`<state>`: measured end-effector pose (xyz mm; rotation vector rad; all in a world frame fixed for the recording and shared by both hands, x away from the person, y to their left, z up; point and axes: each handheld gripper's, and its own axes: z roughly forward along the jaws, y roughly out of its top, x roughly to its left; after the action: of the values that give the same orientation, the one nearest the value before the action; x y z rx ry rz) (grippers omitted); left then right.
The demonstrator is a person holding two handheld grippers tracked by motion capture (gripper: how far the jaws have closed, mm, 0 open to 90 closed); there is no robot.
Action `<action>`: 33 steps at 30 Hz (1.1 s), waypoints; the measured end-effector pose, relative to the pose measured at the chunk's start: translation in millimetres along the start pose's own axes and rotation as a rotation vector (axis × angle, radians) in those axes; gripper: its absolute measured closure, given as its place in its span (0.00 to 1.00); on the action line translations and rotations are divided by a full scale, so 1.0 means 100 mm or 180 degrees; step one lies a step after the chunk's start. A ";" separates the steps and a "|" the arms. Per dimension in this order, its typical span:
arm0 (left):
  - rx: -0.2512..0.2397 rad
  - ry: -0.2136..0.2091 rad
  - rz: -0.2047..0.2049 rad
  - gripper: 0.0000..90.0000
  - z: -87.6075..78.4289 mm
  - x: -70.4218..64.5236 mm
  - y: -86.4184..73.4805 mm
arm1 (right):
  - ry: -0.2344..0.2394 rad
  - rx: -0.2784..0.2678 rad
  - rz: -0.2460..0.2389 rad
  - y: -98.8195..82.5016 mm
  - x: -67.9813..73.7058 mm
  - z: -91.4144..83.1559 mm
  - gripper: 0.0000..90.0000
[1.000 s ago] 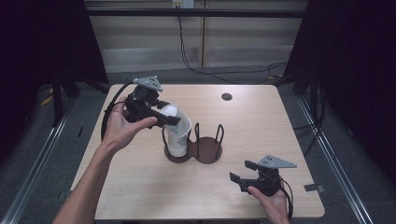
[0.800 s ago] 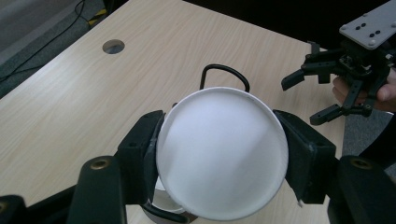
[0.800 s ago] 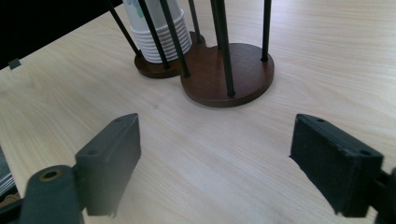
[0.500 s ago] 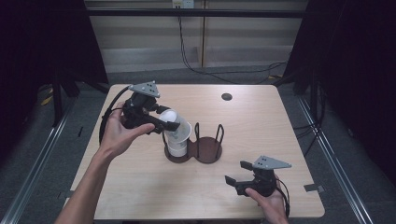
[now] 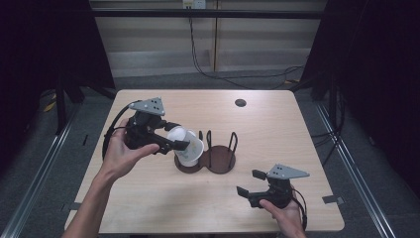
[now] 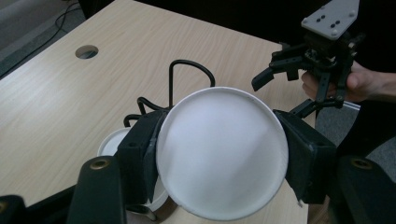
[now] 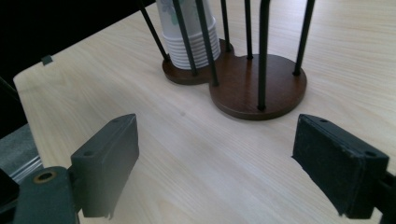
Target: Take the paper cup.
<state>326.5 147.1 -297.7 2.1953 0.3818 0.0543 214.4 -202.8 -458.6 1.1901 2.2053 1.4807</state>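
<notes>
The left gripper (image 5: 171,144) is grasping a white paper cup (image 5: 185,144) by its sides, with the two black pads pressing on the wall near the cup's bottom. In the left gripper view the round white bottom of the cup (image 6: 222,151) is facing the camera, so the cup is lying tilted, with its mouth pointing away and to the right in the high view. It is hanging just above the left part of the dark wooden cup holder (image 5: 218,158), which is standing near the middle of the table (image 5: 297,134).

A stack of paper cups (image 7: 191,35) is sitting in that left part of the holder, between the thin black wire posts, as the right gripper view is showing. I judge that the person is holding the single cup tilted because it is being taken off this stack, or being put on it; which of the two I cannot tell. The right part of the holder (image 7: 261,88) is carrying no cup, so perhaps it is the place for the cup.

The right gripper (image 5: 255,186) is resting low at the near right of the table, well apart from the holder. Its jaws have just been opening and are now standing wide, with nothing between them, probably waiting to receive or to steady something.
</notes>
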 end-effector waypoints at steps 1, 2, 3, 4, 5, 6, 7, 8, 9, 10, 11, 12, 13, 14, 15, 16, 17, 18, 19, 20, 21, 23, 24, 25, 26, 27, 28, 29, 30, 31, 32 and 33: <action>-0.0023 -0.0040 -0.0004 0.41 0.01 -0.01 -0.02 | 0.0012 -0.0003 -0.0006 0.01 0.02 0.02 0.16; -0.0044 -0.0048 -0.0008 0.41 0.01 -0.02 -0.03 | 0.0039 -0.0006 -0.0023 0.03 0.03 0.03 0.16; -0.0033 -0.0060 -0.0010 0.41 0.02 -0.03 -0.05 | 0.0060 -0.0002 -0.0030 0.04 0.06 0.04 0.16; -0.0007 -0.0096 0.0005 0.41 0.03 -0.03 -0.06 | 0.0084 0.0003 -0.0051 0.06 0.08 0.05 0.16; 0.0015 -0.0104 -0.0003 0.41 0.04 -0.05 -0.08 | 0.0099 -0.0003 -0.0067 0.08 0.09 0.06 0.16; 0.0037 -0.0088 -0.0014 0.41 0.04 -0.06 -0.10 | 0.0137 -0.0011 -0.0083 0.10 0.11 0.07 0.16; 0.0029 -0.0107 -0.0023 0.41 0.04 -0.06 -0.12 | 0.0157 -0.0018 -0.0099 0.12 0.12 0.07 0.16; -0.0005 -0.0120 -0.0045 0.41 0.03 -0.07 -0.14 | 0.0182 -0.0024 -0.0107 0.14 0.13 0.07 0.16; -0.0010 -0.0106 -0.0046 0.41 0.02 -0.08 -0.16 | 0.0215 -0.0025 -0.0106 0.16 0.14 0.07 0.16; -0.0005 -0.0082 -0.0044 0.41 0.00 -0.10 -0.19 | 0.0249 -0.0028 -0.0108 0.18 0.15 0.08 0.17; -0.0008 -0.0078 -0.0039 0.41 -0.01 -0.12 -0.22 | 0.0286 -0.0033 -0.0122 0.21 0.16 0.08 0.17; -0.0017 -0.0070 -0.0041 0.41 -0.01 -0.14 -0.24 | 0.0305 -0.0050 -0.0155 0.23 0.18 0.08 0.17; -0.0014 -0.0077 -0.0071 0.41 -0.02 -0.16 -0.26 | 0.0324 -0.0058 -0.0169 0.26 0.19 0.09 0.17; -0.0012 -0.0082 -0.0067 0.41 -0.02 -0.16 -0.29 | 0.0346 -0.0072 -0.0176 0.28 0.20 0.10 0.17; -0.0014 -0.0092 -0.0082 0.41 -0.03 -0.17 -0.31 | 0.0359 -0.0084 -0.0183 0.31 0.21 0.11 0.16; -0.0005 -0.0106 -0.0078 0.41 -0.02 -0.17 -0.33 | 0.0372 -0.0091 -0.0207 0.34 0.22 0.13 0.16; 0.0003 -0.0104 -0.0084 0.41 -0.01 -0.17 -0.35 | 0.0388 -0.0100 -0.0229 0.37 0.24 0.15 0.16; 0.0006 -0.0086 -0.0085 0.41 0.00 -0.18 -0.38 | 0.0403 -0.0090 -0.0244 0.40 0.26 0.17 0.16; 0.0016 -0.0127 -0.0078 0.41 0.00 -0.17 -0.41 | 0.0423 -0.0091 -0.0270 0.43 0.27 0.18 0.16; 0.0015 -0.0138 -0.0101 0.41 0.01 -0.17 -0.43 | 0.0445 -0.0099 -0.0286 0.45 0.29 0.20 0.16; -0.0005 -0.0128 -0.0125 0.41 0.03 -0.17 -0.45 | 0.0461 -0.0096 -0.0307 0.47 0.31 0.22 0.16; 0.0005 -0.0168 -0.0159 0.41 0.06 -0.15 -0.51 | 0.0509 -0.0093 -0.0336 0.52 0.33 0.25 0.17; 0.0001 -0.0161 -0.0171 0.41 0.08 -0.15 -0.53 | 0.0537 -0.0089 -0.0341 0.53 0.35 0.27 0.17; -0.0009 -0.0178 -0.0182 0.41 0.10 -0.14 -0.56 | 0.0585 -0.0087 -0.0331 0.55 0.36 0.28 0.17; -0.0008 -0.0216 -0.0209 0.41 0.13 -0.14 -0.59 | 0.0627 -0.0084 -0.0325 0.56 0.37 0.30 0.17; 0.0015 -0.0207 -0.0196 0.41 0.16 -0.14 -0.62 | 0.0629 -0.0078 -0.0353 0.57 0.38 0.31 0.18; 0.0033 -0.0173 -0.0199 0.41 0.18 -0.14 -0.64 | 0.0635 -0.0079 -0.0377 0.58 0.39 0.32 0.18; -0.0001 -0.0210 -0.0232 0.41 0.20 -0.14 -0.67 | 0.0655 -0.0081 -0.0380 0.60 0.40 0.33 0.18; 0.0021 -0.0239 -0.0225 0.41 0.21 -0.13 -0.68 | 0.0666 -0.0082 -0.0388 0.61 0.41 0.34 0.18; 0.0058 -0.0224 -0.0220 0.41 0.22 -0.13 -0.68 | 0.0673 -0.0084 -0.0405 0.62 0.42 0.35 0.18; 0.0059 -0.0206 -0.0220 0.41 0.22 -0.14 -0.69 | 0.0681 -0.0084 -0.0418 0.63 0.43 0.37 0.18; 0.0023 -0.0240 -0.0236 0.41 0.21 -0.13 -0.69 | 0.0703 -0.0079 -0.0420 0.64 0.45 0.39 0.18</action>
<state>300.1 165.7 -363.8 2.1812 0.4212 -0.0704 239.9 -134.5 -411.4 0.8914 2.3460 1.6480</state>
